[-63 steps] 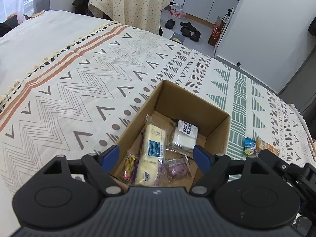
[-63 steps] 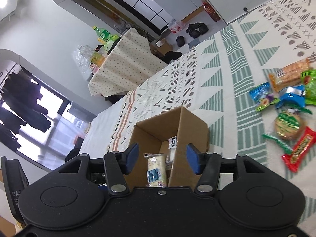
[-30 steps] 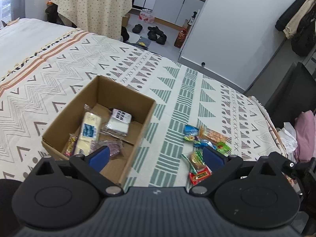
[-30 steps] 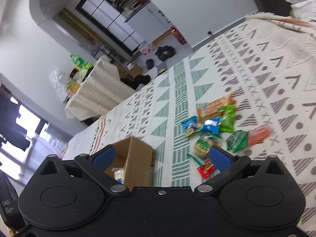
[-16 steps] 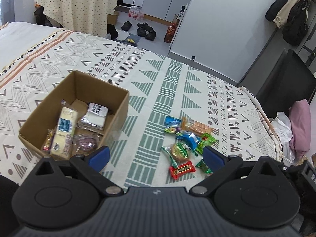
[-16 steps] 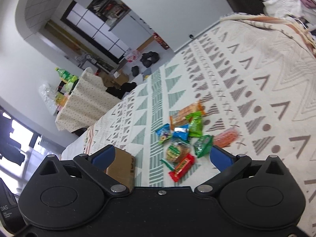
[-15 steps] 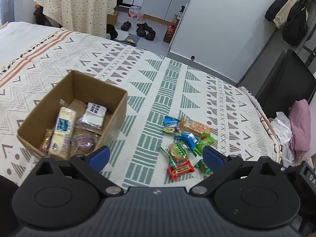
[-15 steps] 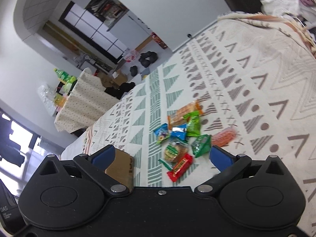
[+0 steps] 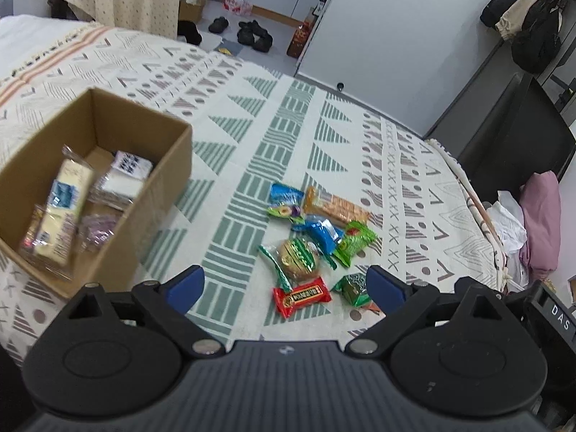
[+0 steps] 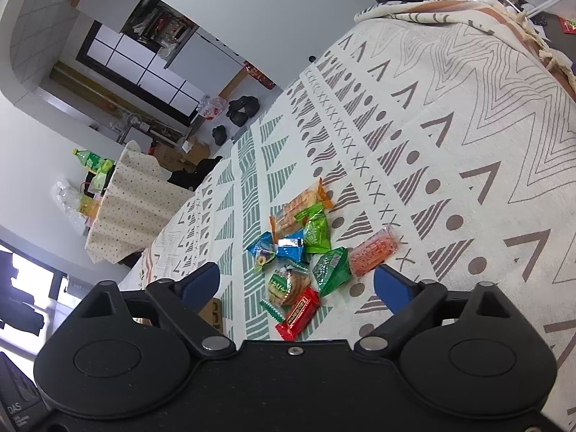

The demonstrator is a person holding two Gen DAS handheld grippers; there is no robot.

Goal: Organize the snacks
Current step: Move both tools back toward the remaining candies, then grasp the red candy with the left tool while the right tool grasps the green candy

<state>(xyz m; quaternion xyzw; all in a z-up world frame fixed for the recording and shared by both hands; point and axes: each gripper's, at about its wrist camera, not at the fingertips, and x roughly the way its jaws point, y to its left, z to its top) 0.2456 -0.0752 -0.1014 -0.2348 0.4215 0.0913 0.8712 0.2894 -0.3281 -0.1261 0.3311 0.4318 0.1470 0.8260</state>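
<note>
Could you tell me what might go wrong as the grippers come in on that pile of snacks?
The snacks overlap, so the right gripper, whose jaws are closing with nothing between them yet, may pinch two wrappers or drag neighbours. The red bar lies flat on soft cloth; fingers could catch fabric instead. Both grippers face the same pile and might collide.

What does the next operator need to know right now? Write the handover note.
Left gripper: open, empty, above the loose snacks.
Right gripper: jaws closing, nothing between them, aimed at the same pile.
Cardboard box: on the bedspread left of the pile, already holding several packets.
Left to do: the pile outside the box, including the red bar, round cookie pack, green packets, blue packets and orange cracker pack. None is gripped yet.
</note>
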